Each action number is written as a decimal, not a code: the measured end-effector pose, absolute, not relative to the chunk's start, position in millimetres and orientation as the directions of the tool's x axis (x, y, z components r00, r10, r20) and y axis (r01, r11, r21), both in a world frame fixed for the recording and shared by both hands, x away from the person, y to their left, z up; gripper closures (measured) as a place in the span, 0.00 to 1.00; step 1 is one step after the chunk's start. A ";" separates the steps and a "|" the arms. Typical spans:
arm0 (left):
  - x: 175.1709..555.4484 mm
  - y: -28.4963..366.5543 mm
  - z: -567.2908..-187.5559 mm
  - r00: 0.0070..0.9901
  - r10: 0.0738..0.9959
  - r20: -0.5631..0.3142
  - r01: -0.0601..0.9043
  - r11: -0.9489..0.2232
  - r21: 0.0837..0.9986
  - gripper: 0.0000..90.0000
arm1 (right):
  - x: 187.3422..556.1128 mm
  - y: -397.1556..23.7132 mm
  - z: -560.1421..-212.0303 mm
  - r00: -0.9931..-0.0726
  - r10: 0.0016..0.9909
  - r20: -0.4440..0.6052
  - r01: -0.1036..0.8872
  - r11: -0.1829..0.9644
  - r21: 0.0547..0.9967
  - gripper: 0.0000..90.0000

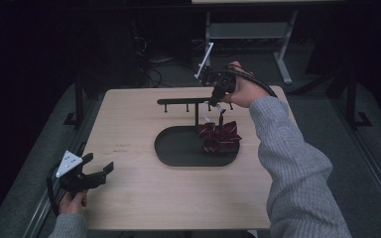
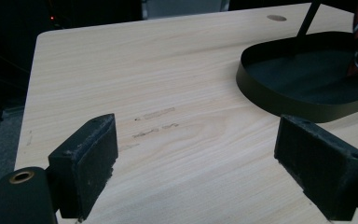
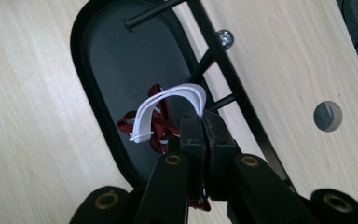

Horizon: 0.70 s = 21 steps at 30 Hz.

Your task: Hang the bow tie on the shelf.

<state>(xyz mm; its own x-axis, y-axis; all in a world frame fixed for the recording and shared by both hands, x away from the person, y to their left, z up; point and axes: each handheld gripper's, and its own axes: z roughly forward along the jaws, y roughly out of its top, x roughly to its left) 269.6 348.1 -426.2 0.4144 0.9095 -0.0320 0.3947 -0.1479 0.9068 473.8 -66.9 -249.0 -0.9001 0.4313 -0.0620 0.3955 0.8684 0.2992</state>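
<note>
We find the right gripper (image 1: pixel 217 99) raised over the far right part of the table (image 1: pixel 129 198), its jaws pressed together on a white band (image 3: pixel 168 105) fixed to a dark red striped bow (image 1: pixel 219 136). In the high view the bow lies in the right end of the black oval tray (image 1: pixel 178 153), which sits at the table's centre. A black rack (image 1: pixel 186 101) with short pegs stands on a post rising from the tray's far side; the right gripper is just beside the rack's right end.

The tray's left half is bare. The near half of the table and its left side offer open room.

Our left gripper (image 1: pixel 99 171) rests at the near left edge of the table, its jaws spread wide with nothing between them, well apart from the tray.
</note>
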 end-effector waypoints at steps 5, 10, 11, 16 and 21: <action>270.0 344.4 -426.2 0.424 0.905 -0.027 0.391 -0.157 0.907 0.14 | 479.3 -69.5 -253.8 -0.893 0.446 -0.067 0.410 0.865 0.289 0.97; 270.0 344.1 -426.4 0.424 0.905 -0.028 0.390 -0.155 0.908 0.14 | 482.5 -72.7 -255.6 -0.882 0.466 -0.071 0.430 0.856 0.288 0.97; 270.0 344.2 -426.4 0.424 0.905 -0.028 0.391 -0.155 0.907 0.14 | 482.8 -73.5 -255.7 -0.881 0.468 -0.066 0.432 0.854 0.289 0.97; 270.5 344.1 -426.5 0.426 0.904 -0.025 0.391 -0.159 0.906 0.14 | 484.6 -75.6 -260.2 -0.877 0.476 -0.062 0.442 0.851 0.282 0.96; 270.3 344.4 -426.3 0.425 0.905 -0.027 0.392 -0.157 0.906 0.14 | 485.2 -75.4 -262.3 -0.874 0.482 -0.062 0.449 0.849 0.278 0.94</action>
<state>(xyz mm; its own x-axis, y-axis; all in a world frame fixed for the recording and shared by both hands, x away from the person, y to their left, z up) 270.3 344.4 -426.3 0.4249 0.9049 -0.0269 0.3921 -0.1571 0.9064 485.2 -75.4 -262.3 -0.8738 0.4823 -0.0617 0.4490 0.8491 0.2782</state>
